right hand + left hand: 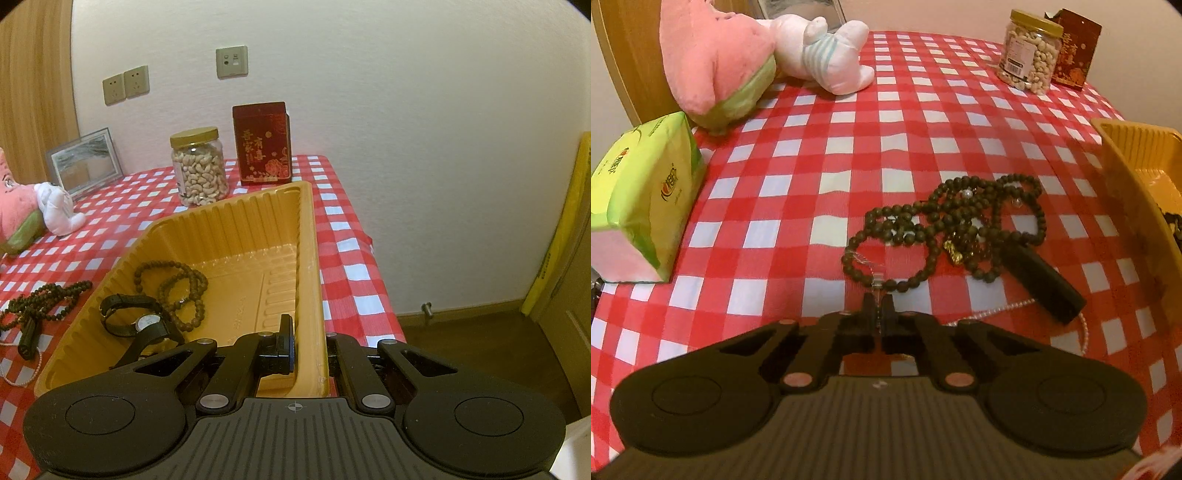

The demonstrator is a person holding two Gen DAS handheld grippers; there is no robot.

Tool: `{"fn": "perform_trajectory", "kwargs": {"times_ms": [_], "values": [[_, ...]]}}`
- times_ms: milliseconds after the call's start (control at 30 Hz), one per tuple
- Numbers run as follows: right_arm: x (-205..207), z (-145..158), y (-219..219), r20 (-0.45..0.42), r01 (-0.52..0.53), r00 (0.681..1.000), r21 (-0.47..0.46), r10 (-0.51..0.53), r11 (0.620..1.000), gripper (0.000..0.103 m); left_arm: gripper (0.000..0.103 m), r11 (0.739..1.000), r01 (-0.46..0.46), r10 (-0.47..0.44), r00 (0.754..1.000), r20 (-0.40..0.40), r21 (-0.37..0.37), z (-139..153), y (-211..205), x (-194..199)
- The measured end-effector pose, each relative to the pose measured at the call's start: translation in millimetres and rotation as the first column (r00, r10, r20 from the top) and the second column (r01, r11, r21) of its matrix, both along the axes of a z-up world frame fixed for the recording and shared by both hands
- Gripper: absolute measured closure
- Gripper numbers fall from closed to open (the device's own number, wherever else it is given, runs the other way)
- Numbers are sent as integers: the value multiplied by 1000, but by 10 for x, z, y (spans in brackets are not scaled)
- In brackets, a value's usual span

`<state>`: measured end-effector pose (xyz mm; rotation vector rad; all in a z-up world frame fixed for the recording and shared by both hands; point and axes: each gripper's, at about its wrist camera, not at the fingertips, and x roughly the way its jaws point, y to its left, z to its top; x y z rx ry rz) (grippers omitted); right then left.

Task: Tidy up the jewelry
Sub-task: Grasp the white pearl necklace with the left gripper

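The left claw (pixel 878 308) is pinched shut on a clear tag of the dark bead necklace (pixel 942 236). Its black cylinder pendant (pixel 1043 282) lies flat on the desk (pixel 849 147), long axis pointing toward 4 o'clock. The right claw (pixel 308 345) clamps the yellow tray (pixel 310 258) wall.

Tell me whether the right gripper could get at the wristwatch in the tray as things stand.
Probably not right away: the right gripper is shut on the yellow tray wall. The wristwatch lies uncovered inside beside a brown bead bracelet, so letting go first would leave the way free.
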<state>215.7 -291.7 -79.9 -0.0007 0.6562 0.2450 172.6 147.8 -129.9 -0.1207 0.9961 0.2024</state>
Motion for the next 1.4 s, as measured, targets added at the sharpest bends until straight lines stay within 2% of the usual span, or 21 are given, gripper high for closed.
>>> {"fn": "perform_trajectory", "kwargs": {"times_ms": [233, 467, 667, 900, 1133, 1400], "values": [[-10, -29, -14, -3, 1, 1000, 0, -1, 1000, 100, 101, 1000, 26, -26, 1000, 18, -3, 157, 60, -88], [-10, -35, -18, -3, 0, 1000, 0, 0, 1000, 100, 101, 999, 37, -37, 993, 114, 0, 622, 191, -199], [-9, -31, -16, -3, 0, 1000, 0, 0, 1000, 100, 101, 999, 39, -38, 976, 214, 0, 1080, 267, -271], [-9, -30, -16, -2, 1, 1000, -1, -1, 1000, 100, 101, 997, 82, -78, 944, 321, 2, 1548, 175, -257], [-32, 6, 22, 17, -11, 1000, -14, 11, 1000, 100, 101, 987, 163, -149, 905, 399, -2, 1855, -44, -181], [-8, 62, 69, 39, -19, 999, -29, 20, 999, 100, 101, 949, 316, -267, 824, 500, -16, 2091, -470, 33]]}}
